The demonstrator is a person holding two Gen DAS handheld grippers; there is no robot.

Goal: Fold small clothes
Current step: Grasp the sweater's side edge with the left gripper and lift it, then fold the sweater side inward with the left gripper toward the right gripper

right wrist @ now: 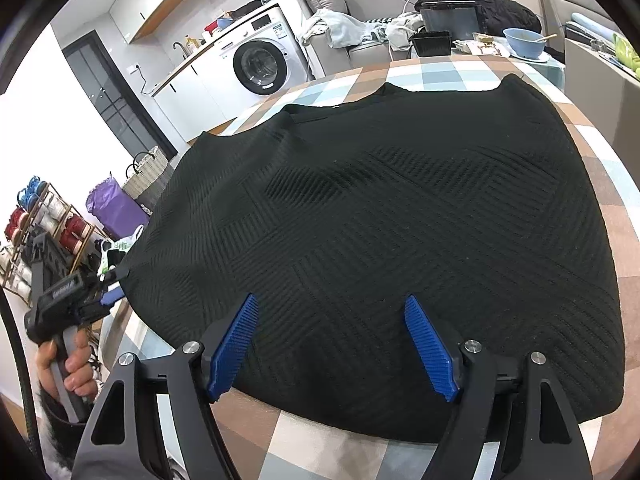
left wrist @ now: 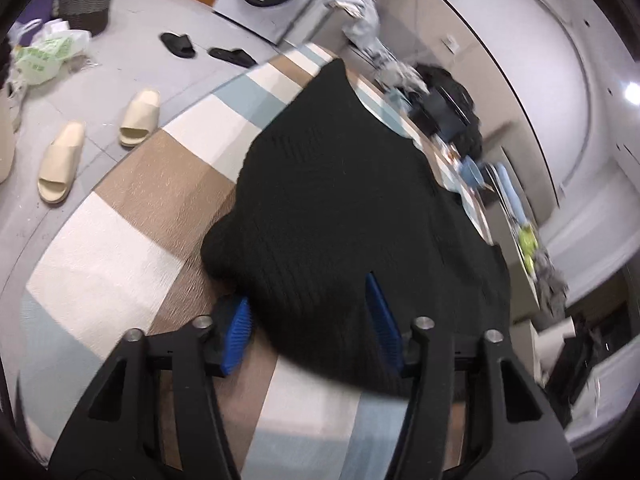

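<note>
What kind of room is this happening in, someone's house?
Most likely a lived-in home, an open kitchen and living area. A washing machine sits under a counter with a tap, slippers lie on the floor, and a sofa strewn with clothes stands behind the checked tablecloth where the black garment lies.

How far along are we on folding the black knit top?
Done: the black knit top lies spread flat on the checked tablecloth. In hand: the left claw is at the top's left corner, though whether it grips is unclear; the right claw is open over the near hem, holding nothing. Left: no fold shows yet, so all the folding remains.
</note>
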